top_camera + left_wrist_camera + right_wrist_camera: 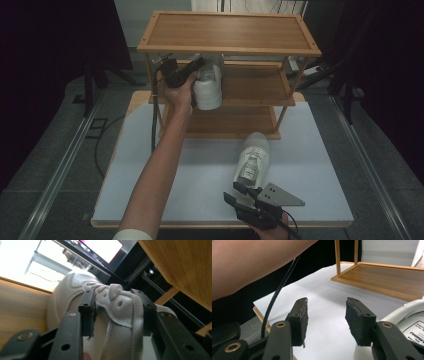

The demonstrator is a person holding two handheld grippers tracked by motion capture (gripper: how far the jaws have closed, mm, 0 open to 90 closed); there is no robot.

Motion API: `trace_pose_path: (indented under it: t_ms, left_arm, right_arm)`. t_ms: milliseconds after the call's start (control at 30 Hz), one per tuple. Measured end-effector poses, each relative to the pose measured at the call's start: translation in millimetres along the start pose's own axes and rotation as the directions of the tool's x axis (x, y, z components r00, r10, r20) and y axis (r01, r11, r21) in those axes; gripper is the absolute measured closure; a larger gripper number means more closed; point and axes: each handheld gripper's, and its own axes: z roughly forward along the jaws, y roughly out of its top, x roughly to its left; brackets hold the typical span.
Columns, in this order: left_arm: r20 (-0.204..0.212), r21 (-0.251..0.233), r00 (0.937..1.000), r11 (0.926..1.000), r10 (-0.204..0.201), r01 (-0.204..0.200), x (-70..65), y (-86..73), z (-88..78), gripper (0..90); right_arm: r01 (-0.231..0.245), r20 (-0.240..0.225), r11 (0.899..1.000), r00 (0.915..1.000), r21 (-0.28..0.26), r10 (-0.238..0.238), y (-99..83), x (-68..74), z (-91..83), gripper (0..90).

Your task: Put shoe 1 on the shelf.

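Wooden three-tier rack (230, 31) at upper centre of bench (200, 170). White shoe (208, 85) set on middle shelf, left claw (192, 67) straddling its collar, jaws parted, probably letting go. Second shoe (253, 157) at lower right; right claw (239, 192) open, empty, just beside it.

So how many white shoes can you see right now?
2. One white shoe sits on the rack's middle shelf, at the left gripper. The other shoe lies on the table before the right gripper. None seem hidden.
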Motion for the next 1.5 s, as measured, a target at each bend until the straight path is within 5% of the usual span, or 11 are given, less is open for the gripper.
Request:
trace_pose_path:
  t_ms: [33, 100, 133, 233, 333, 600, 700, 1100, 1233, 1333, 1500]
  left_arm:
    - [-0.009, -0.046, 0.9986, 0.9976, -0.052, 0.052, -5.7, -0.2, 4.6, 54.9]
    - [-0.01, -0.046, 0.999, 0.998, -0.043, 0.042, -6.7, -0.4, 4.7, 50.9]
    - [-0.001, -0.013, 0.9999, 0.9998, 0.014, -0.014, -4.3, -0.4, 1.6, 48.7]
    - [-0.006, 0.003, 0.9984, 0.9985, 0.055, -0.055, -7.0, -0.1, 1.1, 43.8]
    - [0.041, -0.032, 0.9991, 0.9995, 0.005, -0.004, -9.2, 4.2, -4.4, 39.9]
    - [0.065, -0.001, 0.9974, 0.9995, 0.03, -0.03, -9.4, 0.2, -13.3, 38.7]
    - [0.069, 0.021, 0.9959, 0.998, 0.058, -0.06, -7.9, 1.4, -23.6, 38.4]
    - [0.11, 0.027, 0.9927, 0.9983, 0.049, -0.052, -8.3, -7.4, -66.2, 37.9]
    - [0.085, 0.03, 0.9906, 0.9934, 0.108, -0.11, -9.1, -11.8, -82.4, 37.8]
    - [0.096, 0.035, 0.9895, 0.9931, 0.108, -0.112, -8.8, -14.1, -92.8, 37.8]
    - [0.119, 0.026, 0.9864, 0.9928, 0.113, -0.117, -10.1, -17.3, -109.3, 37.2]
  right_arm:
    - [0.001, 0.0, 1.0, 1.0, 0.001, -0.001, -0.2, 0.1, 0.2, 52.4]
    - [0.005, 0.005, 1.0, 1.0, 0.003, -0.005, -0.4, 0.3, 0.2, 52.3]
    - [0.006, 0.005, 1.0, 1.0, 0.003, -0.006, -0.4, 0.2, 0.1, 52.3]
    - [0.005, 0.005, 1.0, 1.0, 0.003, -0.005, -0.5, -0.3, 0.1, 52.3]
    - [0.006, 0.007, 1.0, 1.0, 0.007, -0.006, -1.0, -0.4, 0.7, 52.3]
    - [0.01, -0.004, 1.0, 0.9999, 0.018, -0.01, -2.4, 3.1, 3.5, 52.2]
    - [0.014, -0.006, 1.0, 0.9999, 0.023, -0.013, -3.1, 4.8, 4.6, 52.2]
    - [0.036, -0.025, 0.998, 0.9991, 0.042, -0.035, -6.1, 13.3, 10.9, 52.2]
    - [0.041, -0.018, 0.998, 0.999, 0.05, -0.04, -7.1, 13.9, 12.6, 52.3]
    - [0.045, -0.015, 0.998, 0.9989, 0.046, -0.045, -6.8, 14.0, 13.1, 54.1]
    - [0.105, 0.083, 0.993, 0.9906, 0.054, -0.109, -6.6, 16.6, 15.0, 69.9]
